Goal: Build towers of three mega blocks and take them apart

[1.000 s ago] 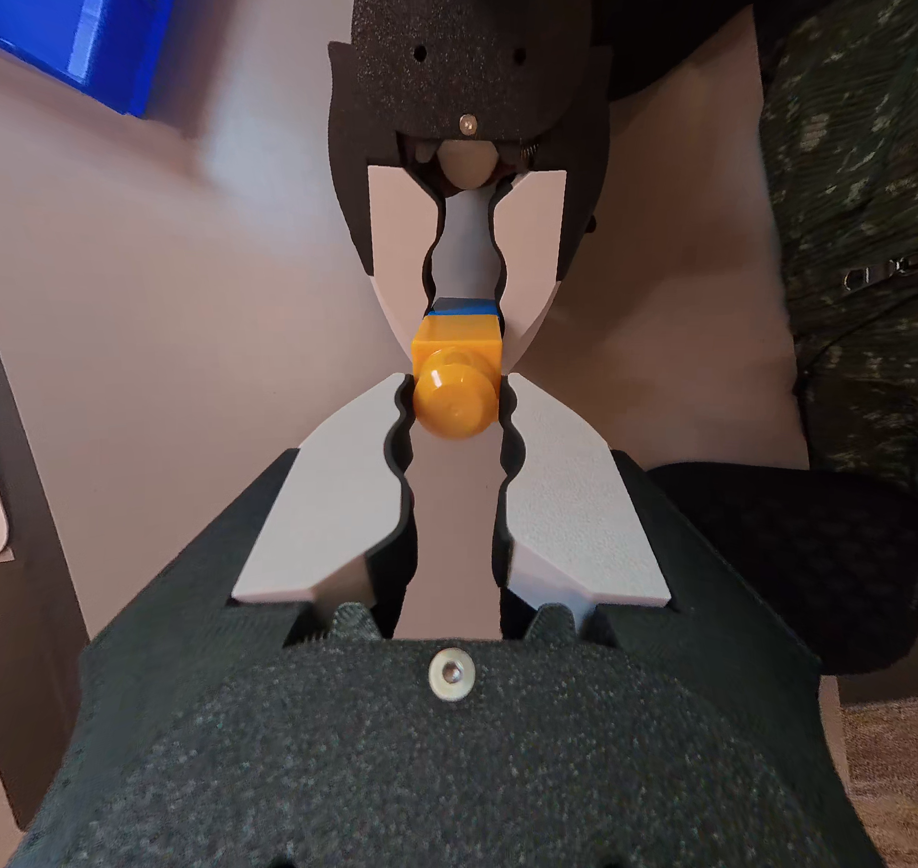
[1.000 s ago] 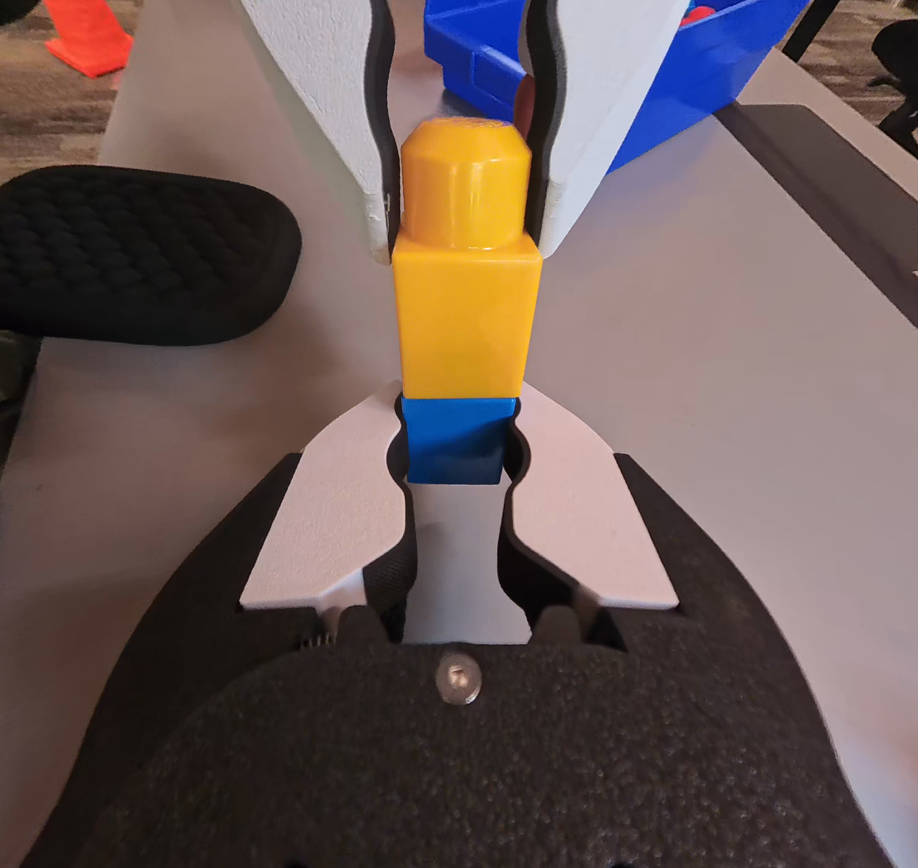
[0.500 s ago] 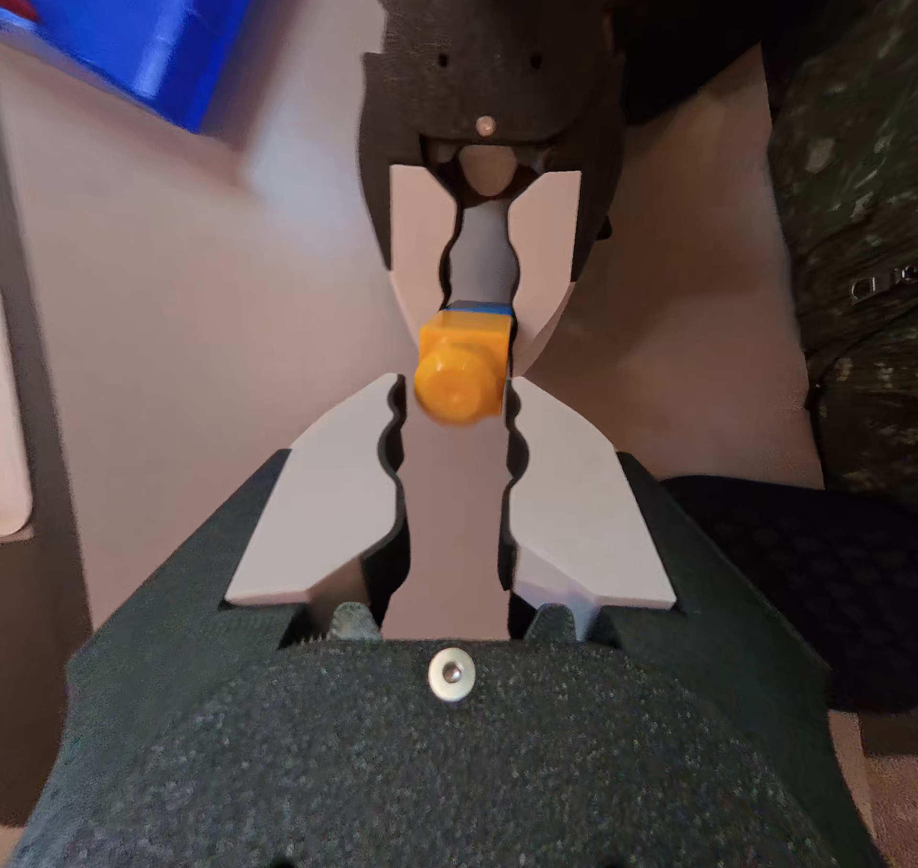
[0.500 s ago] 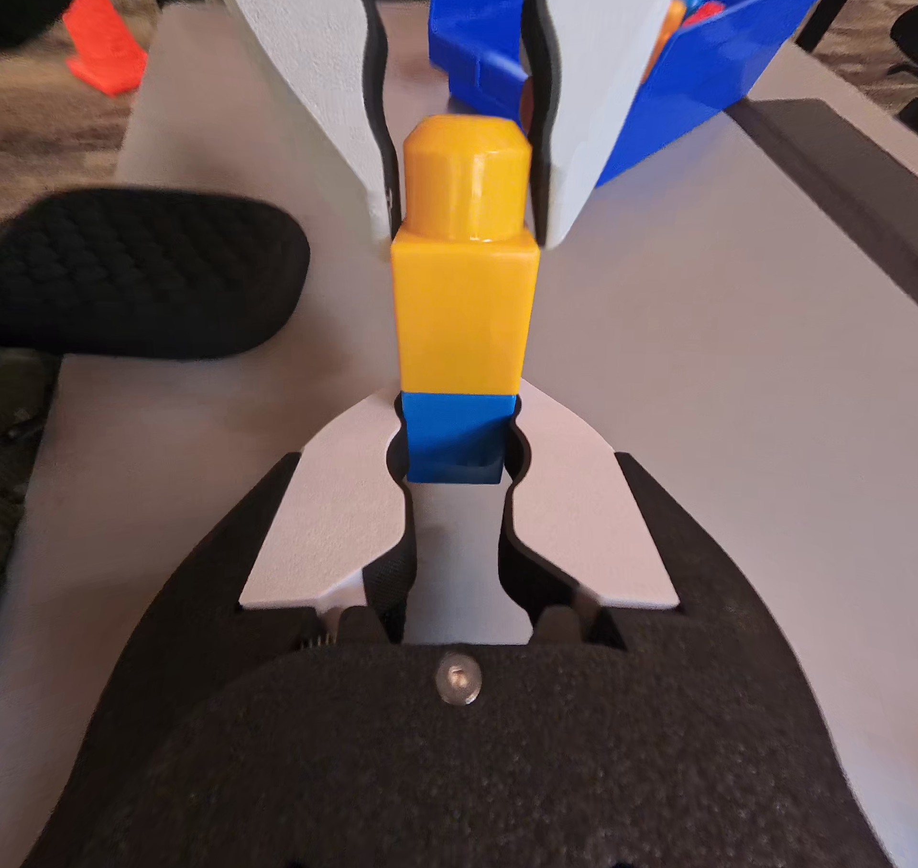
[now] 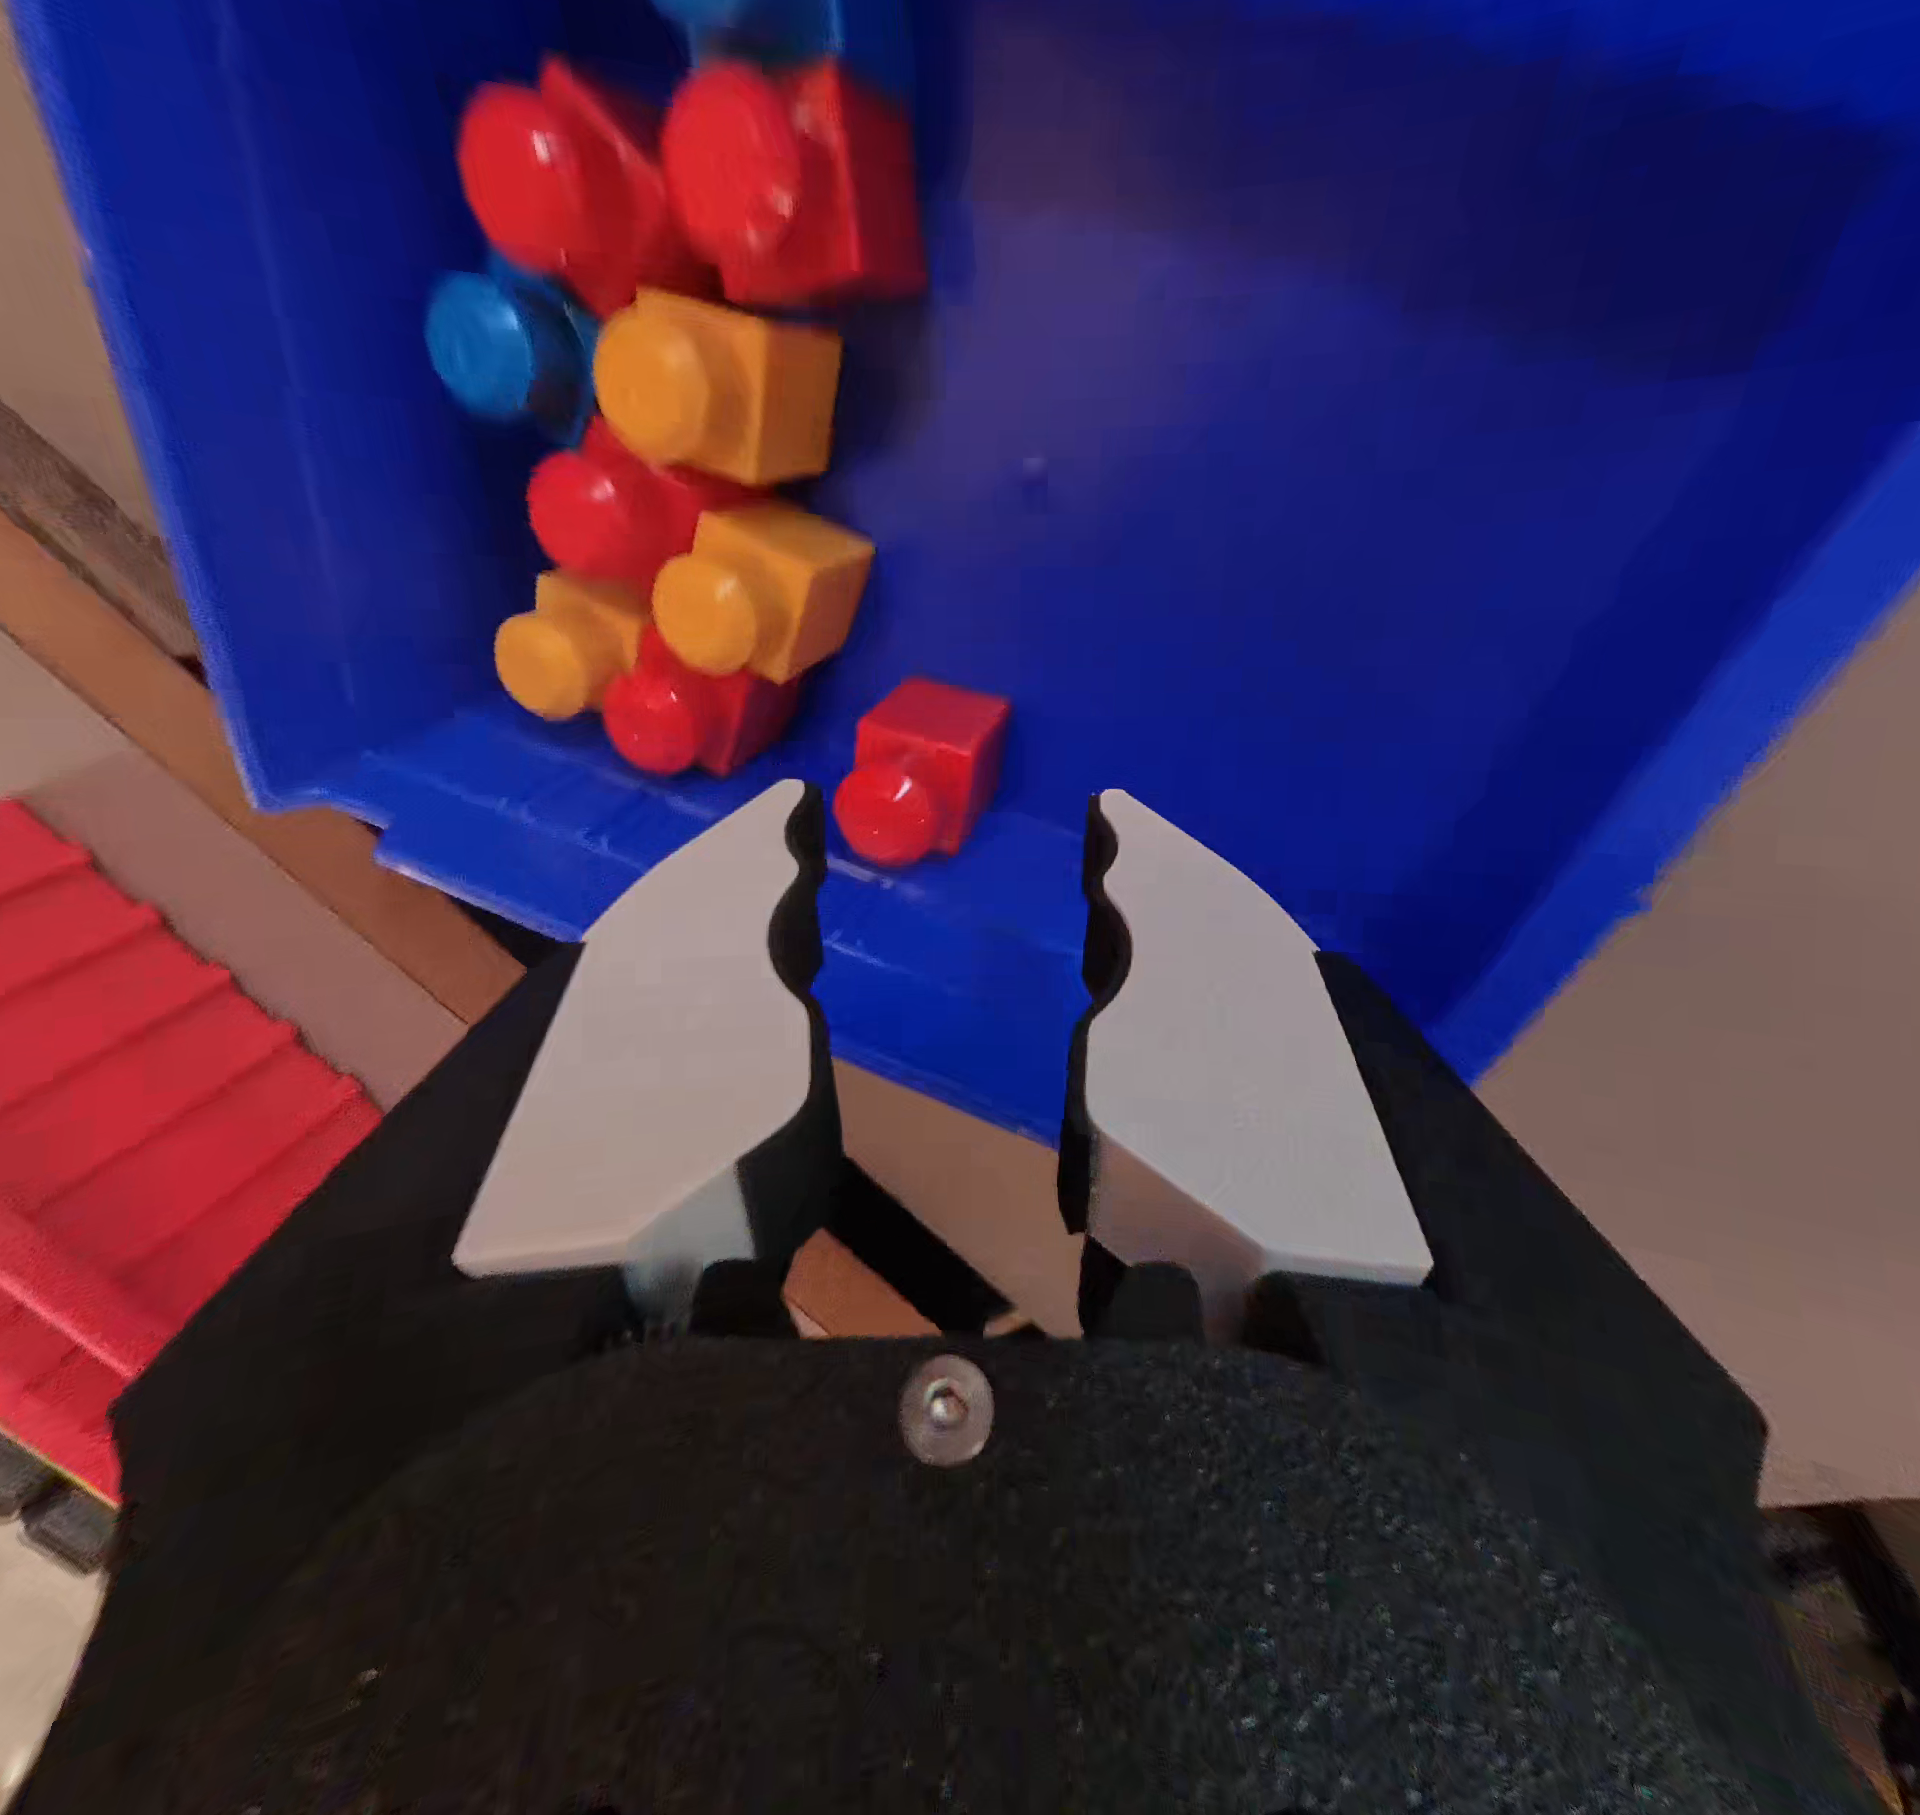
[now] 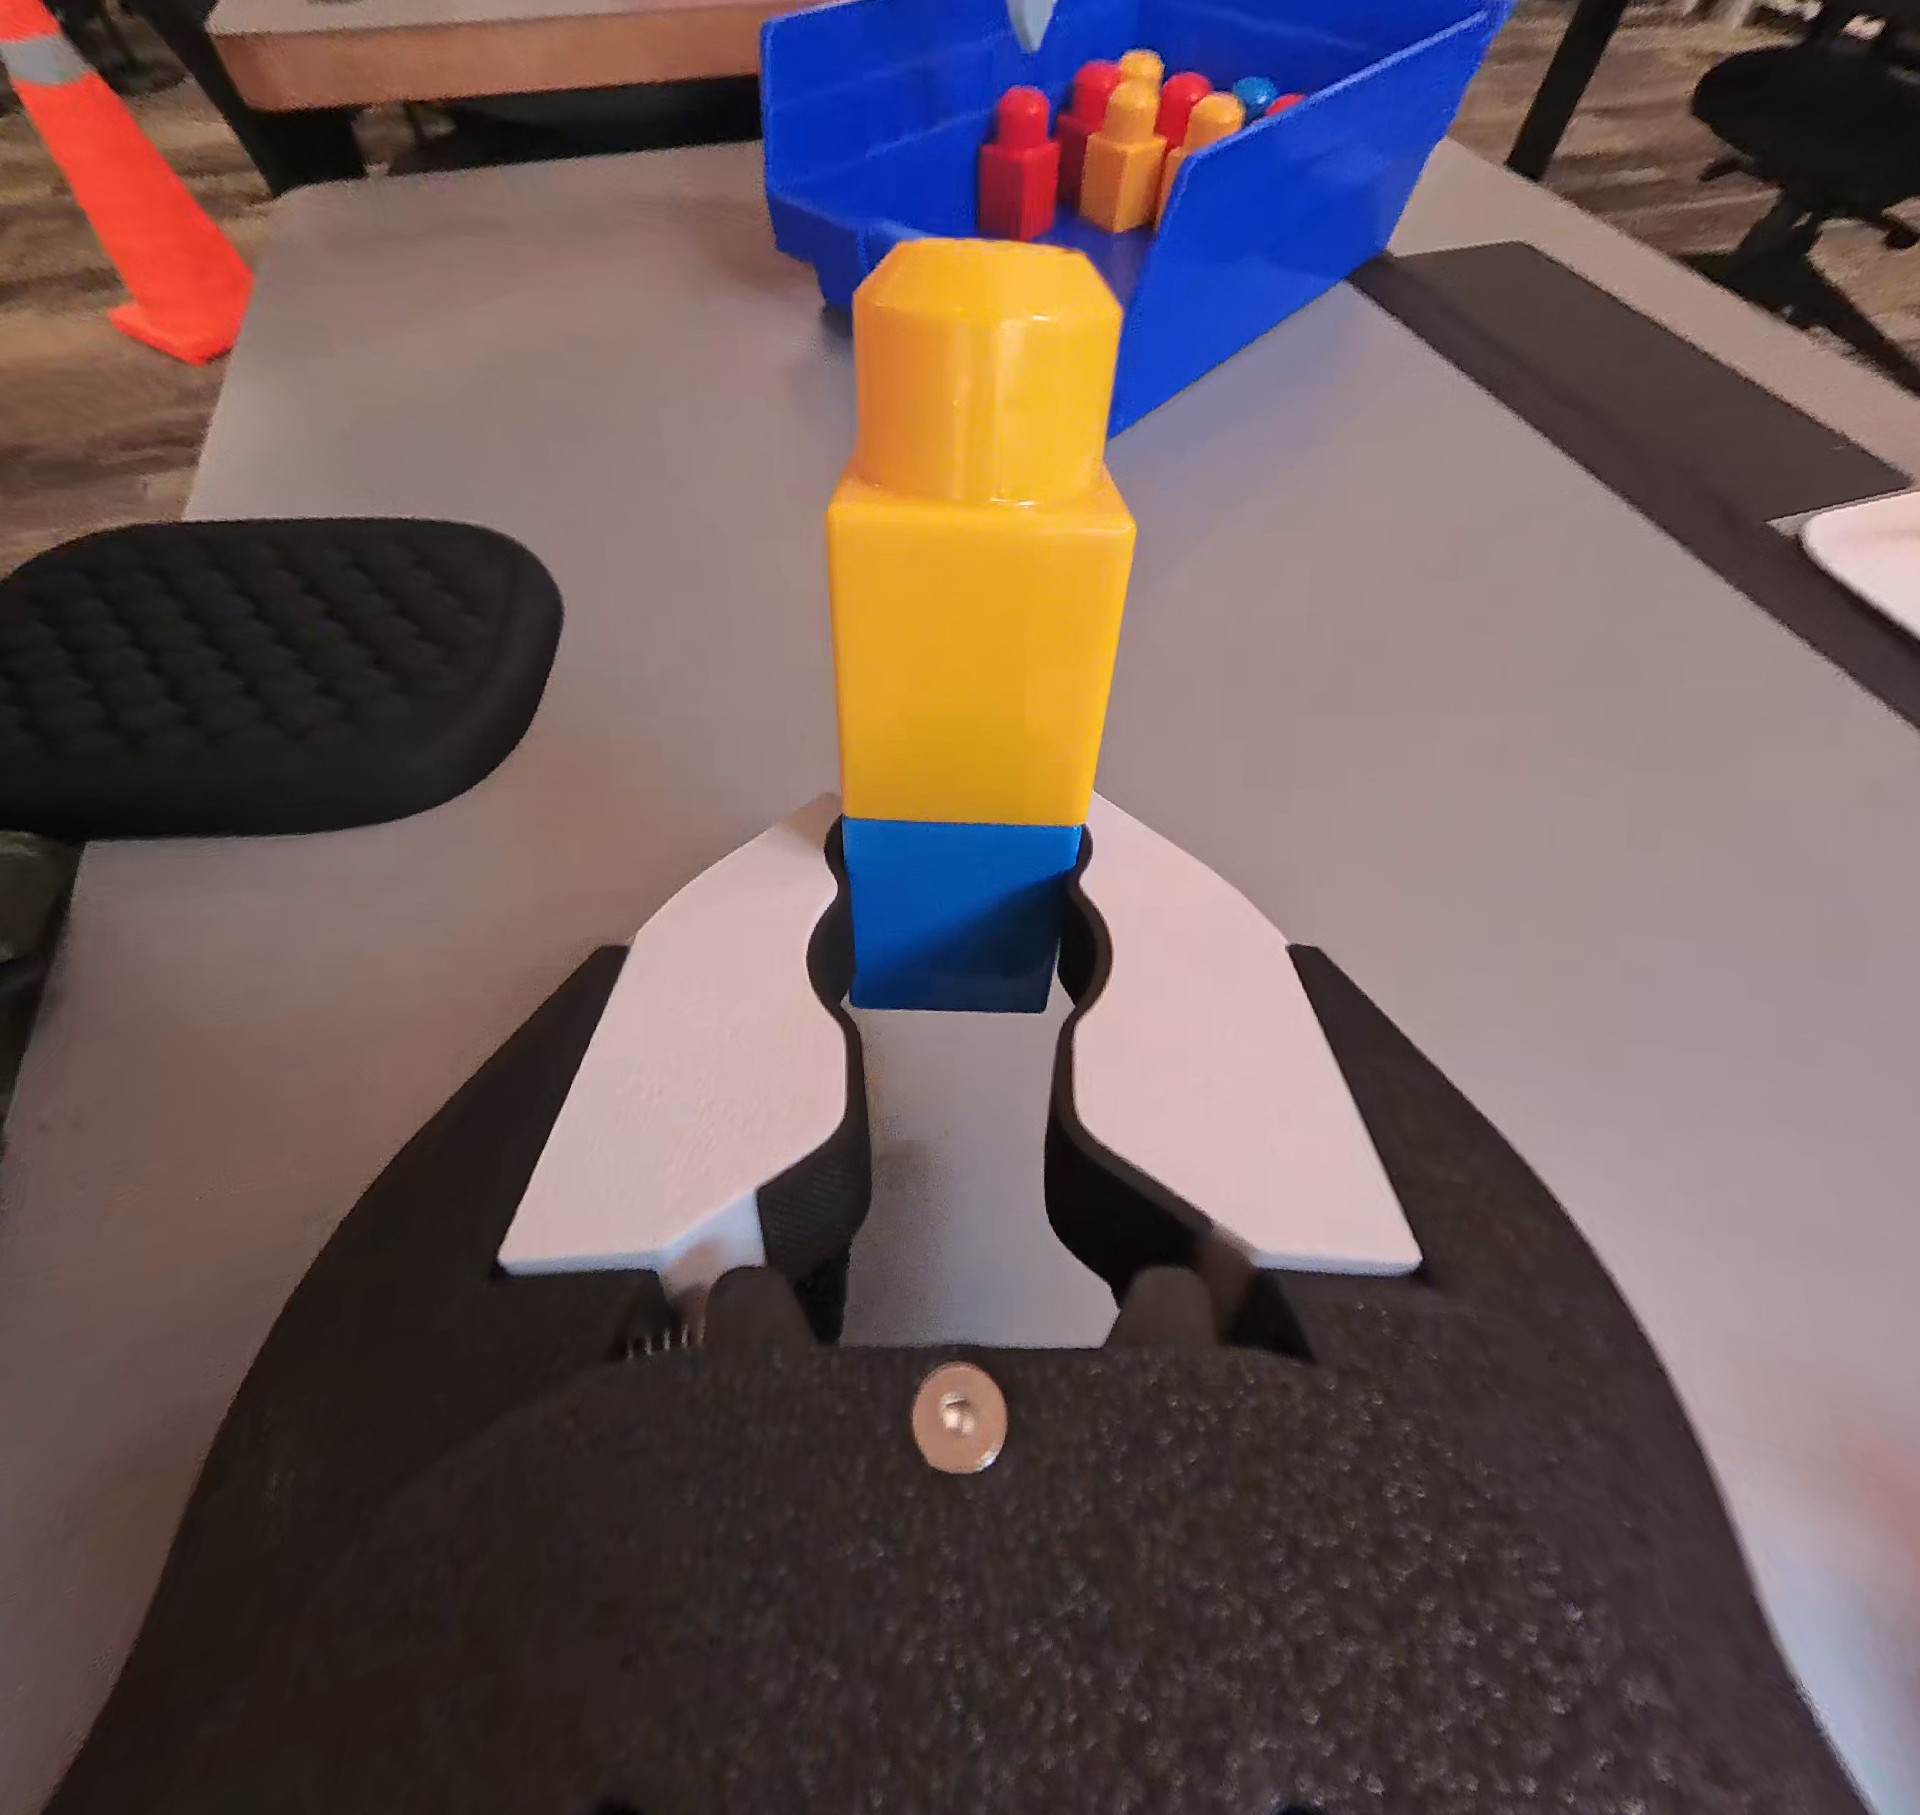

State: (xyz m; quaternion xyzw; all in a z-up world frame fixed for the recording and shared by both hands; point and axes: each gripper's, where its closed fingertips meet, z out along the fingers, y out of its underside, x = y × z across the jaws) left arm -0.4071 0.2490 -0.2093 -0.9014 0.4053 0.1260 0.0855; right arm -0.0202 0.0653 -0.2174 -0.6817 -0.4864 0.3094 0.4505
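Left to right. Your left gripper (image 5: 951,820) hangs over the near lip of the blue bin (image 5: 1351,415), pointing down into it, fingers spread w/ nothing between them. That fits a reach for a third block, I'd judge. The lone red block (image 5: 920,773) sits just past the tips, lying w/ its stud toward you and apart from the pile, so it looks the easiest pick. The heap of red, orange and blue blocks (image 5: 707,394) crowds the bin's left wall; little room to get a finger in there. The right half of the bin floor is open, so come in from that side. Mind the front lip, right under the fingers.

Your right gripper (image 6: 956,918) pinches the blue block (image 6: 951,908) at the base of a two-block tower, w/ the orange block (image 6: 982,643) plugged on top, stud pointing away. Holding the bottom piece leaves the top stud free for the next block. Tower is 2 of 3, by my read.

The grey table (image 6: 1455,726) ahead and right is bare. A black pad (image 6: 239,664) lies to the left, well apart. The bin stands farther off, w/ blocks upright inside.
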